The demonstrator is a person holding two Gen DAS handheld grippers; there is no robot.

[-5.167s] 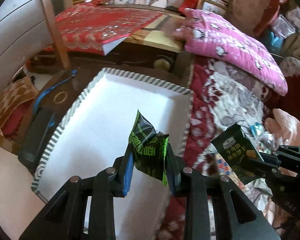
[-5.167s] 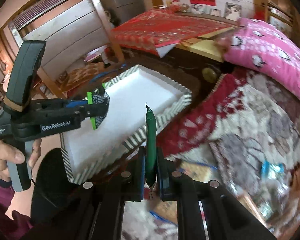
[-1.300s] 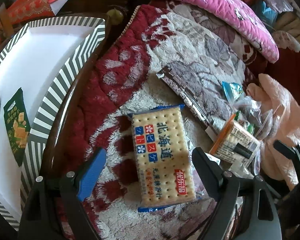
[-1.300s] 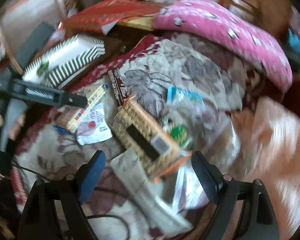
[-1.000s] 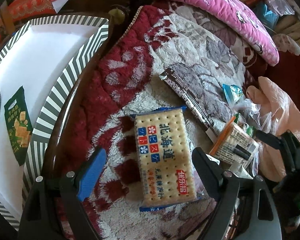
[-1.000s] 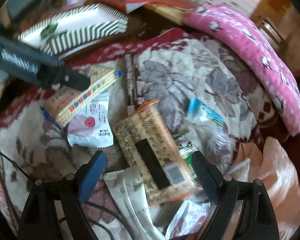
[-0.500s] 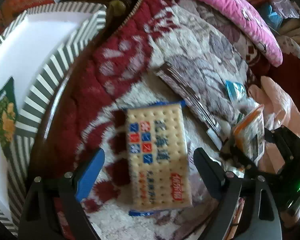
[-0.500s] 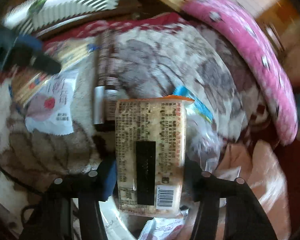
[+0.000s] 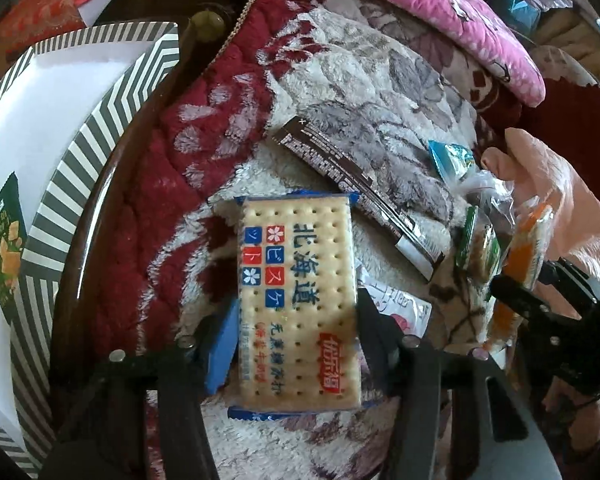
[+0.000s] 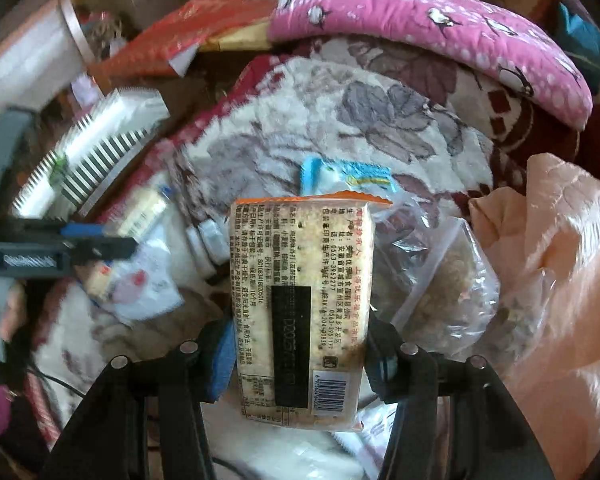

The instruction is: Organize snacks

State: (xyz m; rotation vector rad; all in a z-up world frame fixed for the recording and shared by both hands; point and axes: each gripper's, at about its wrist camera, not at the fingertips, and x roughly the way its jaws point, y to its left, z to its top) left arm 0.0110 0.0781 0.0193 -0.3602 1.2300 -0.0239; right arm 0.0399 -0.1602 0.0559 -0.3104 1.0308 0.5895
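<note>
My left gripper (image 9: 296, 340) is shut on a cream cracker pack (image 9: 298, 300) with blue and red squares, which lies flat on the fleece blanket (image 9: 372, 92). My right gripper (image 10: 300, 344) is shut on an orange-edged biscuit pack (image 10: 300, 280) with its printed back facing me, held above the blanket; it shows edge-on in the left wrist view (image 9: 528, 240). The striped white tray (image 9: 72, 92) at the left holds a green snack packet (image 9: 4, 240).
A long dark bar wrapper (image 9: 356, 184), a blue packet (image 10: 348, 174), a white strawberry sachet (image 10: 140, 280) and a clear bag of snacks (image 10: 452, 280) lie on the blanket. A pink pillow (image 10: 420, 12) lies behind. A peach cloth (image 10: 560, 260) is at the right.
Both grippers have closed: the left on the cracker pack, the right on the orange-edged biscuit pack, which is now lifted. Earlier both dropped green packets into the tray.
</note>
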